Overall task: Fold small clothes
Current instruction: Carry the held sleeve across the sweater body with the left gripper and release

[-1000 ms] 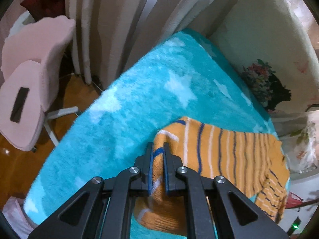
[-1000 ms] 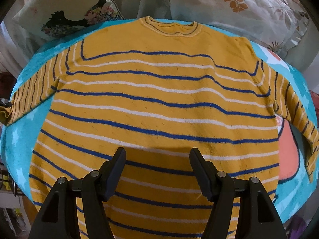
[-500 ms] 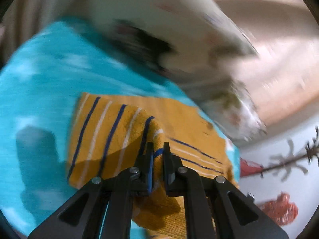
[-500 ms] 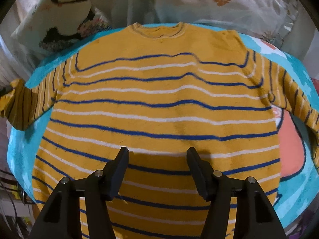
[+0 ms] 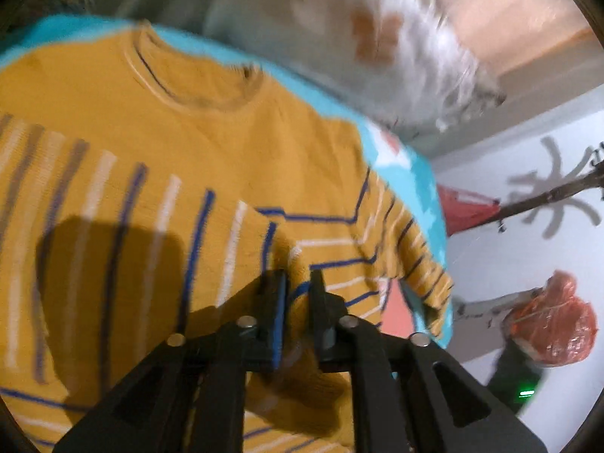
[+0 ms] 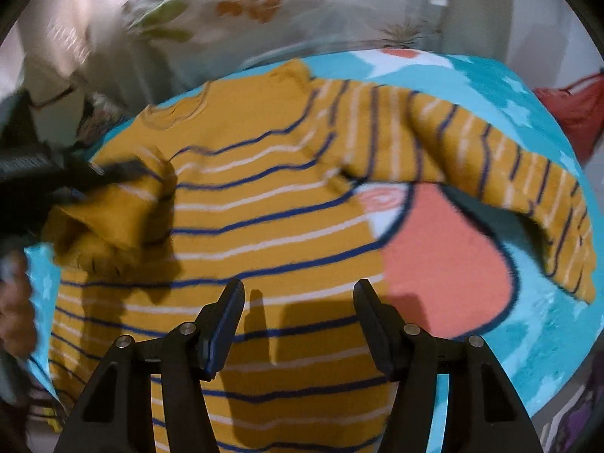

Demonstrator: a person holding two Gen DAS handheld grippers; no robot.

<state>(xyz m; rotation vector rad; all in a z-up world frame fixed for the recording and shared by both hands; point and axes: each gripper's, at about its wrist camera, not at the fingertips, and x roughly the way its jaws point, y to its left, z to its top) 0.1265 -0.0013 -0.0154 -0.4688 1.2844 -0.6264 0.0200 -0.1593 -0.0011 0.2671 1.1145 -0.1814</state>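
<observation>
Carrying the left sleeve (image 5: 298, 264) in from beyond the sweater's (image 5: 151, 143) side edge, I now have my left gripper (image 5: 298, 283) over its chest, jaws just easing apart with the cuff between them. My right gripper (image 6: 298, 302) hovers spread and empty above the hem. Sleeve fold nearly laid; the sweater lies flat on the blue blanket (image 6: 528, 113).

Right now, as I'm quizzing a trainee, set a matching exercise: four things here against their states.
1 left tool
2 right tool
3 outstretched sleeve
4 blanket

a turquoise
b open over the sweater
c striped, spread sideways
d other sleeve's cuff between its fingers

Pairs: 1-d, 2-b, 3-c, 4-a.
The left tool's jaws have just been opening, with the cuff between them.
</observation>
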